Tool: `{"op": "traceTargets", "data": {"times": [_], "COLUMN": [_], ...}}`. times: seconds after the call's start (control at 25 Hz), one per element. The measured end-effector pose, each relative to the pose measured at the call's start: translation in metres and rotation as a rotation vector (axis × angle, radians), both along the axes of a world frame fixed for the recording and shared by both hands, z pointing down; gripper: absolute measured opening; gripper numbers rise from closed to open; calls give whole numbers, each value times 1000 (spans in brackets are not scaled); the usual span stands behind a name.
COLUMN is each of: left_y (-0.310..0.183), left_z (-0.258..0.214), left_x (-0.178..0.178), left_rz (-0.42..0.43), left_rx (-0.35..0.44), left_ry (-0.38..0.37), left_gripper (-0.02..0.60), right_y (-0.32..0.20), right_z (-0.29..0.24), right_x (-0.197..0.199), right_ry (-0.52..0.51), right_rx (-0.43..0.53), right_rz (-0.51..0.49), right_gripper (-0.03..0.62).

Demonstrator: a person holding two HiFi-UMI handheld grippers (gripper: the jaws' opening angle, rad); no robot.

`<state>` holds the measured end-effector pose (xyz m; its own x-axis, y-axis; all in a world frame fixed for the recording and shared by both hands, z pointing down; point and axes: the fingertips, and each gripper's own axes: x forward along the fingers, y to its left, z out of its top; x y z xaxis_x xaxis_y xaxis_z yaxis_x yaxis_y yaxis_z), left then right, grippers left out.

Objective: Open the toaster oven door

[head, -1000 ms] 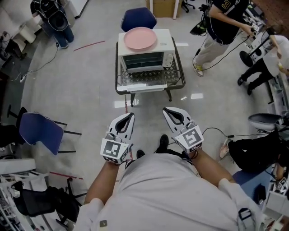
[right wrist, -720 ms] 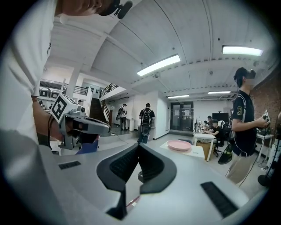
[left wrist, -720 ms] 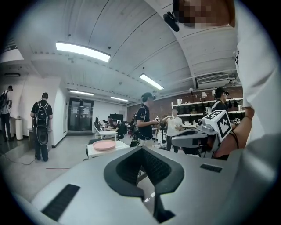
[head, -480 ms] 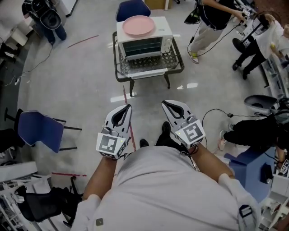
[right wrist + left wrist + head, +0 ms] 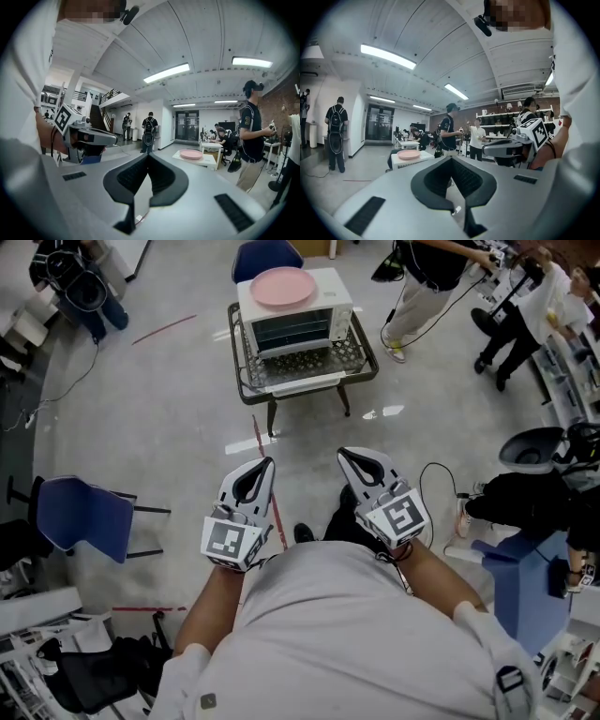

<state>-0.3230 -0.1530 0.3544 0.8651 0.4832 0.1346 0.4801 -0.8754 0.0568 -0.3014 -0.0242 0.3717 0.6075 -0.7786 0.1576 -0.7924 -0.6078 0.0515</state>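
Left gripper [image 5: 266,464] and right gripper [image 5: 346,455] are both closed and empty, well apart from the oven [image 5: 295,315] on its stand [image 5: 246,390] ahead; its door [image 5: 293,331] is shut, judged rigid and hinge-stiff (plate [image 5: 282,286] rests loose on top), best gripped along its top edge

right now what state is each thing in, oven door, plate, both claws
toaster oven door: closed
pink plate: lying flat on top of the toaster oven, empty
left claw: shut, holding nothing, well short of the oven
right claw: shut, holding nothing, well short of the oven
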Motion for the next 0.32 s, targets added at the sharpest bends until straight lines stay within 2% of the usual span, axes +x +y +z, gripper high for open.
{"op": "traceTargets", "data": {"times": [0.16, 0.32], "left_y": [3, -1], "left_z": [-2, -6], "left_x": [2, 2], "left_rz": [0, 17], "left_rx": [-18, -2], "left_ry": [-5, 10], "left_gripper": [15, 15], "right_y": [4, -2], "right_z": [-3, -9], "right_x": [1, 1], "right_ry": [-3, -1], "right_rx": [0, -2], "right_rz": [12, 8], "right_gripper": [18, 18]}}
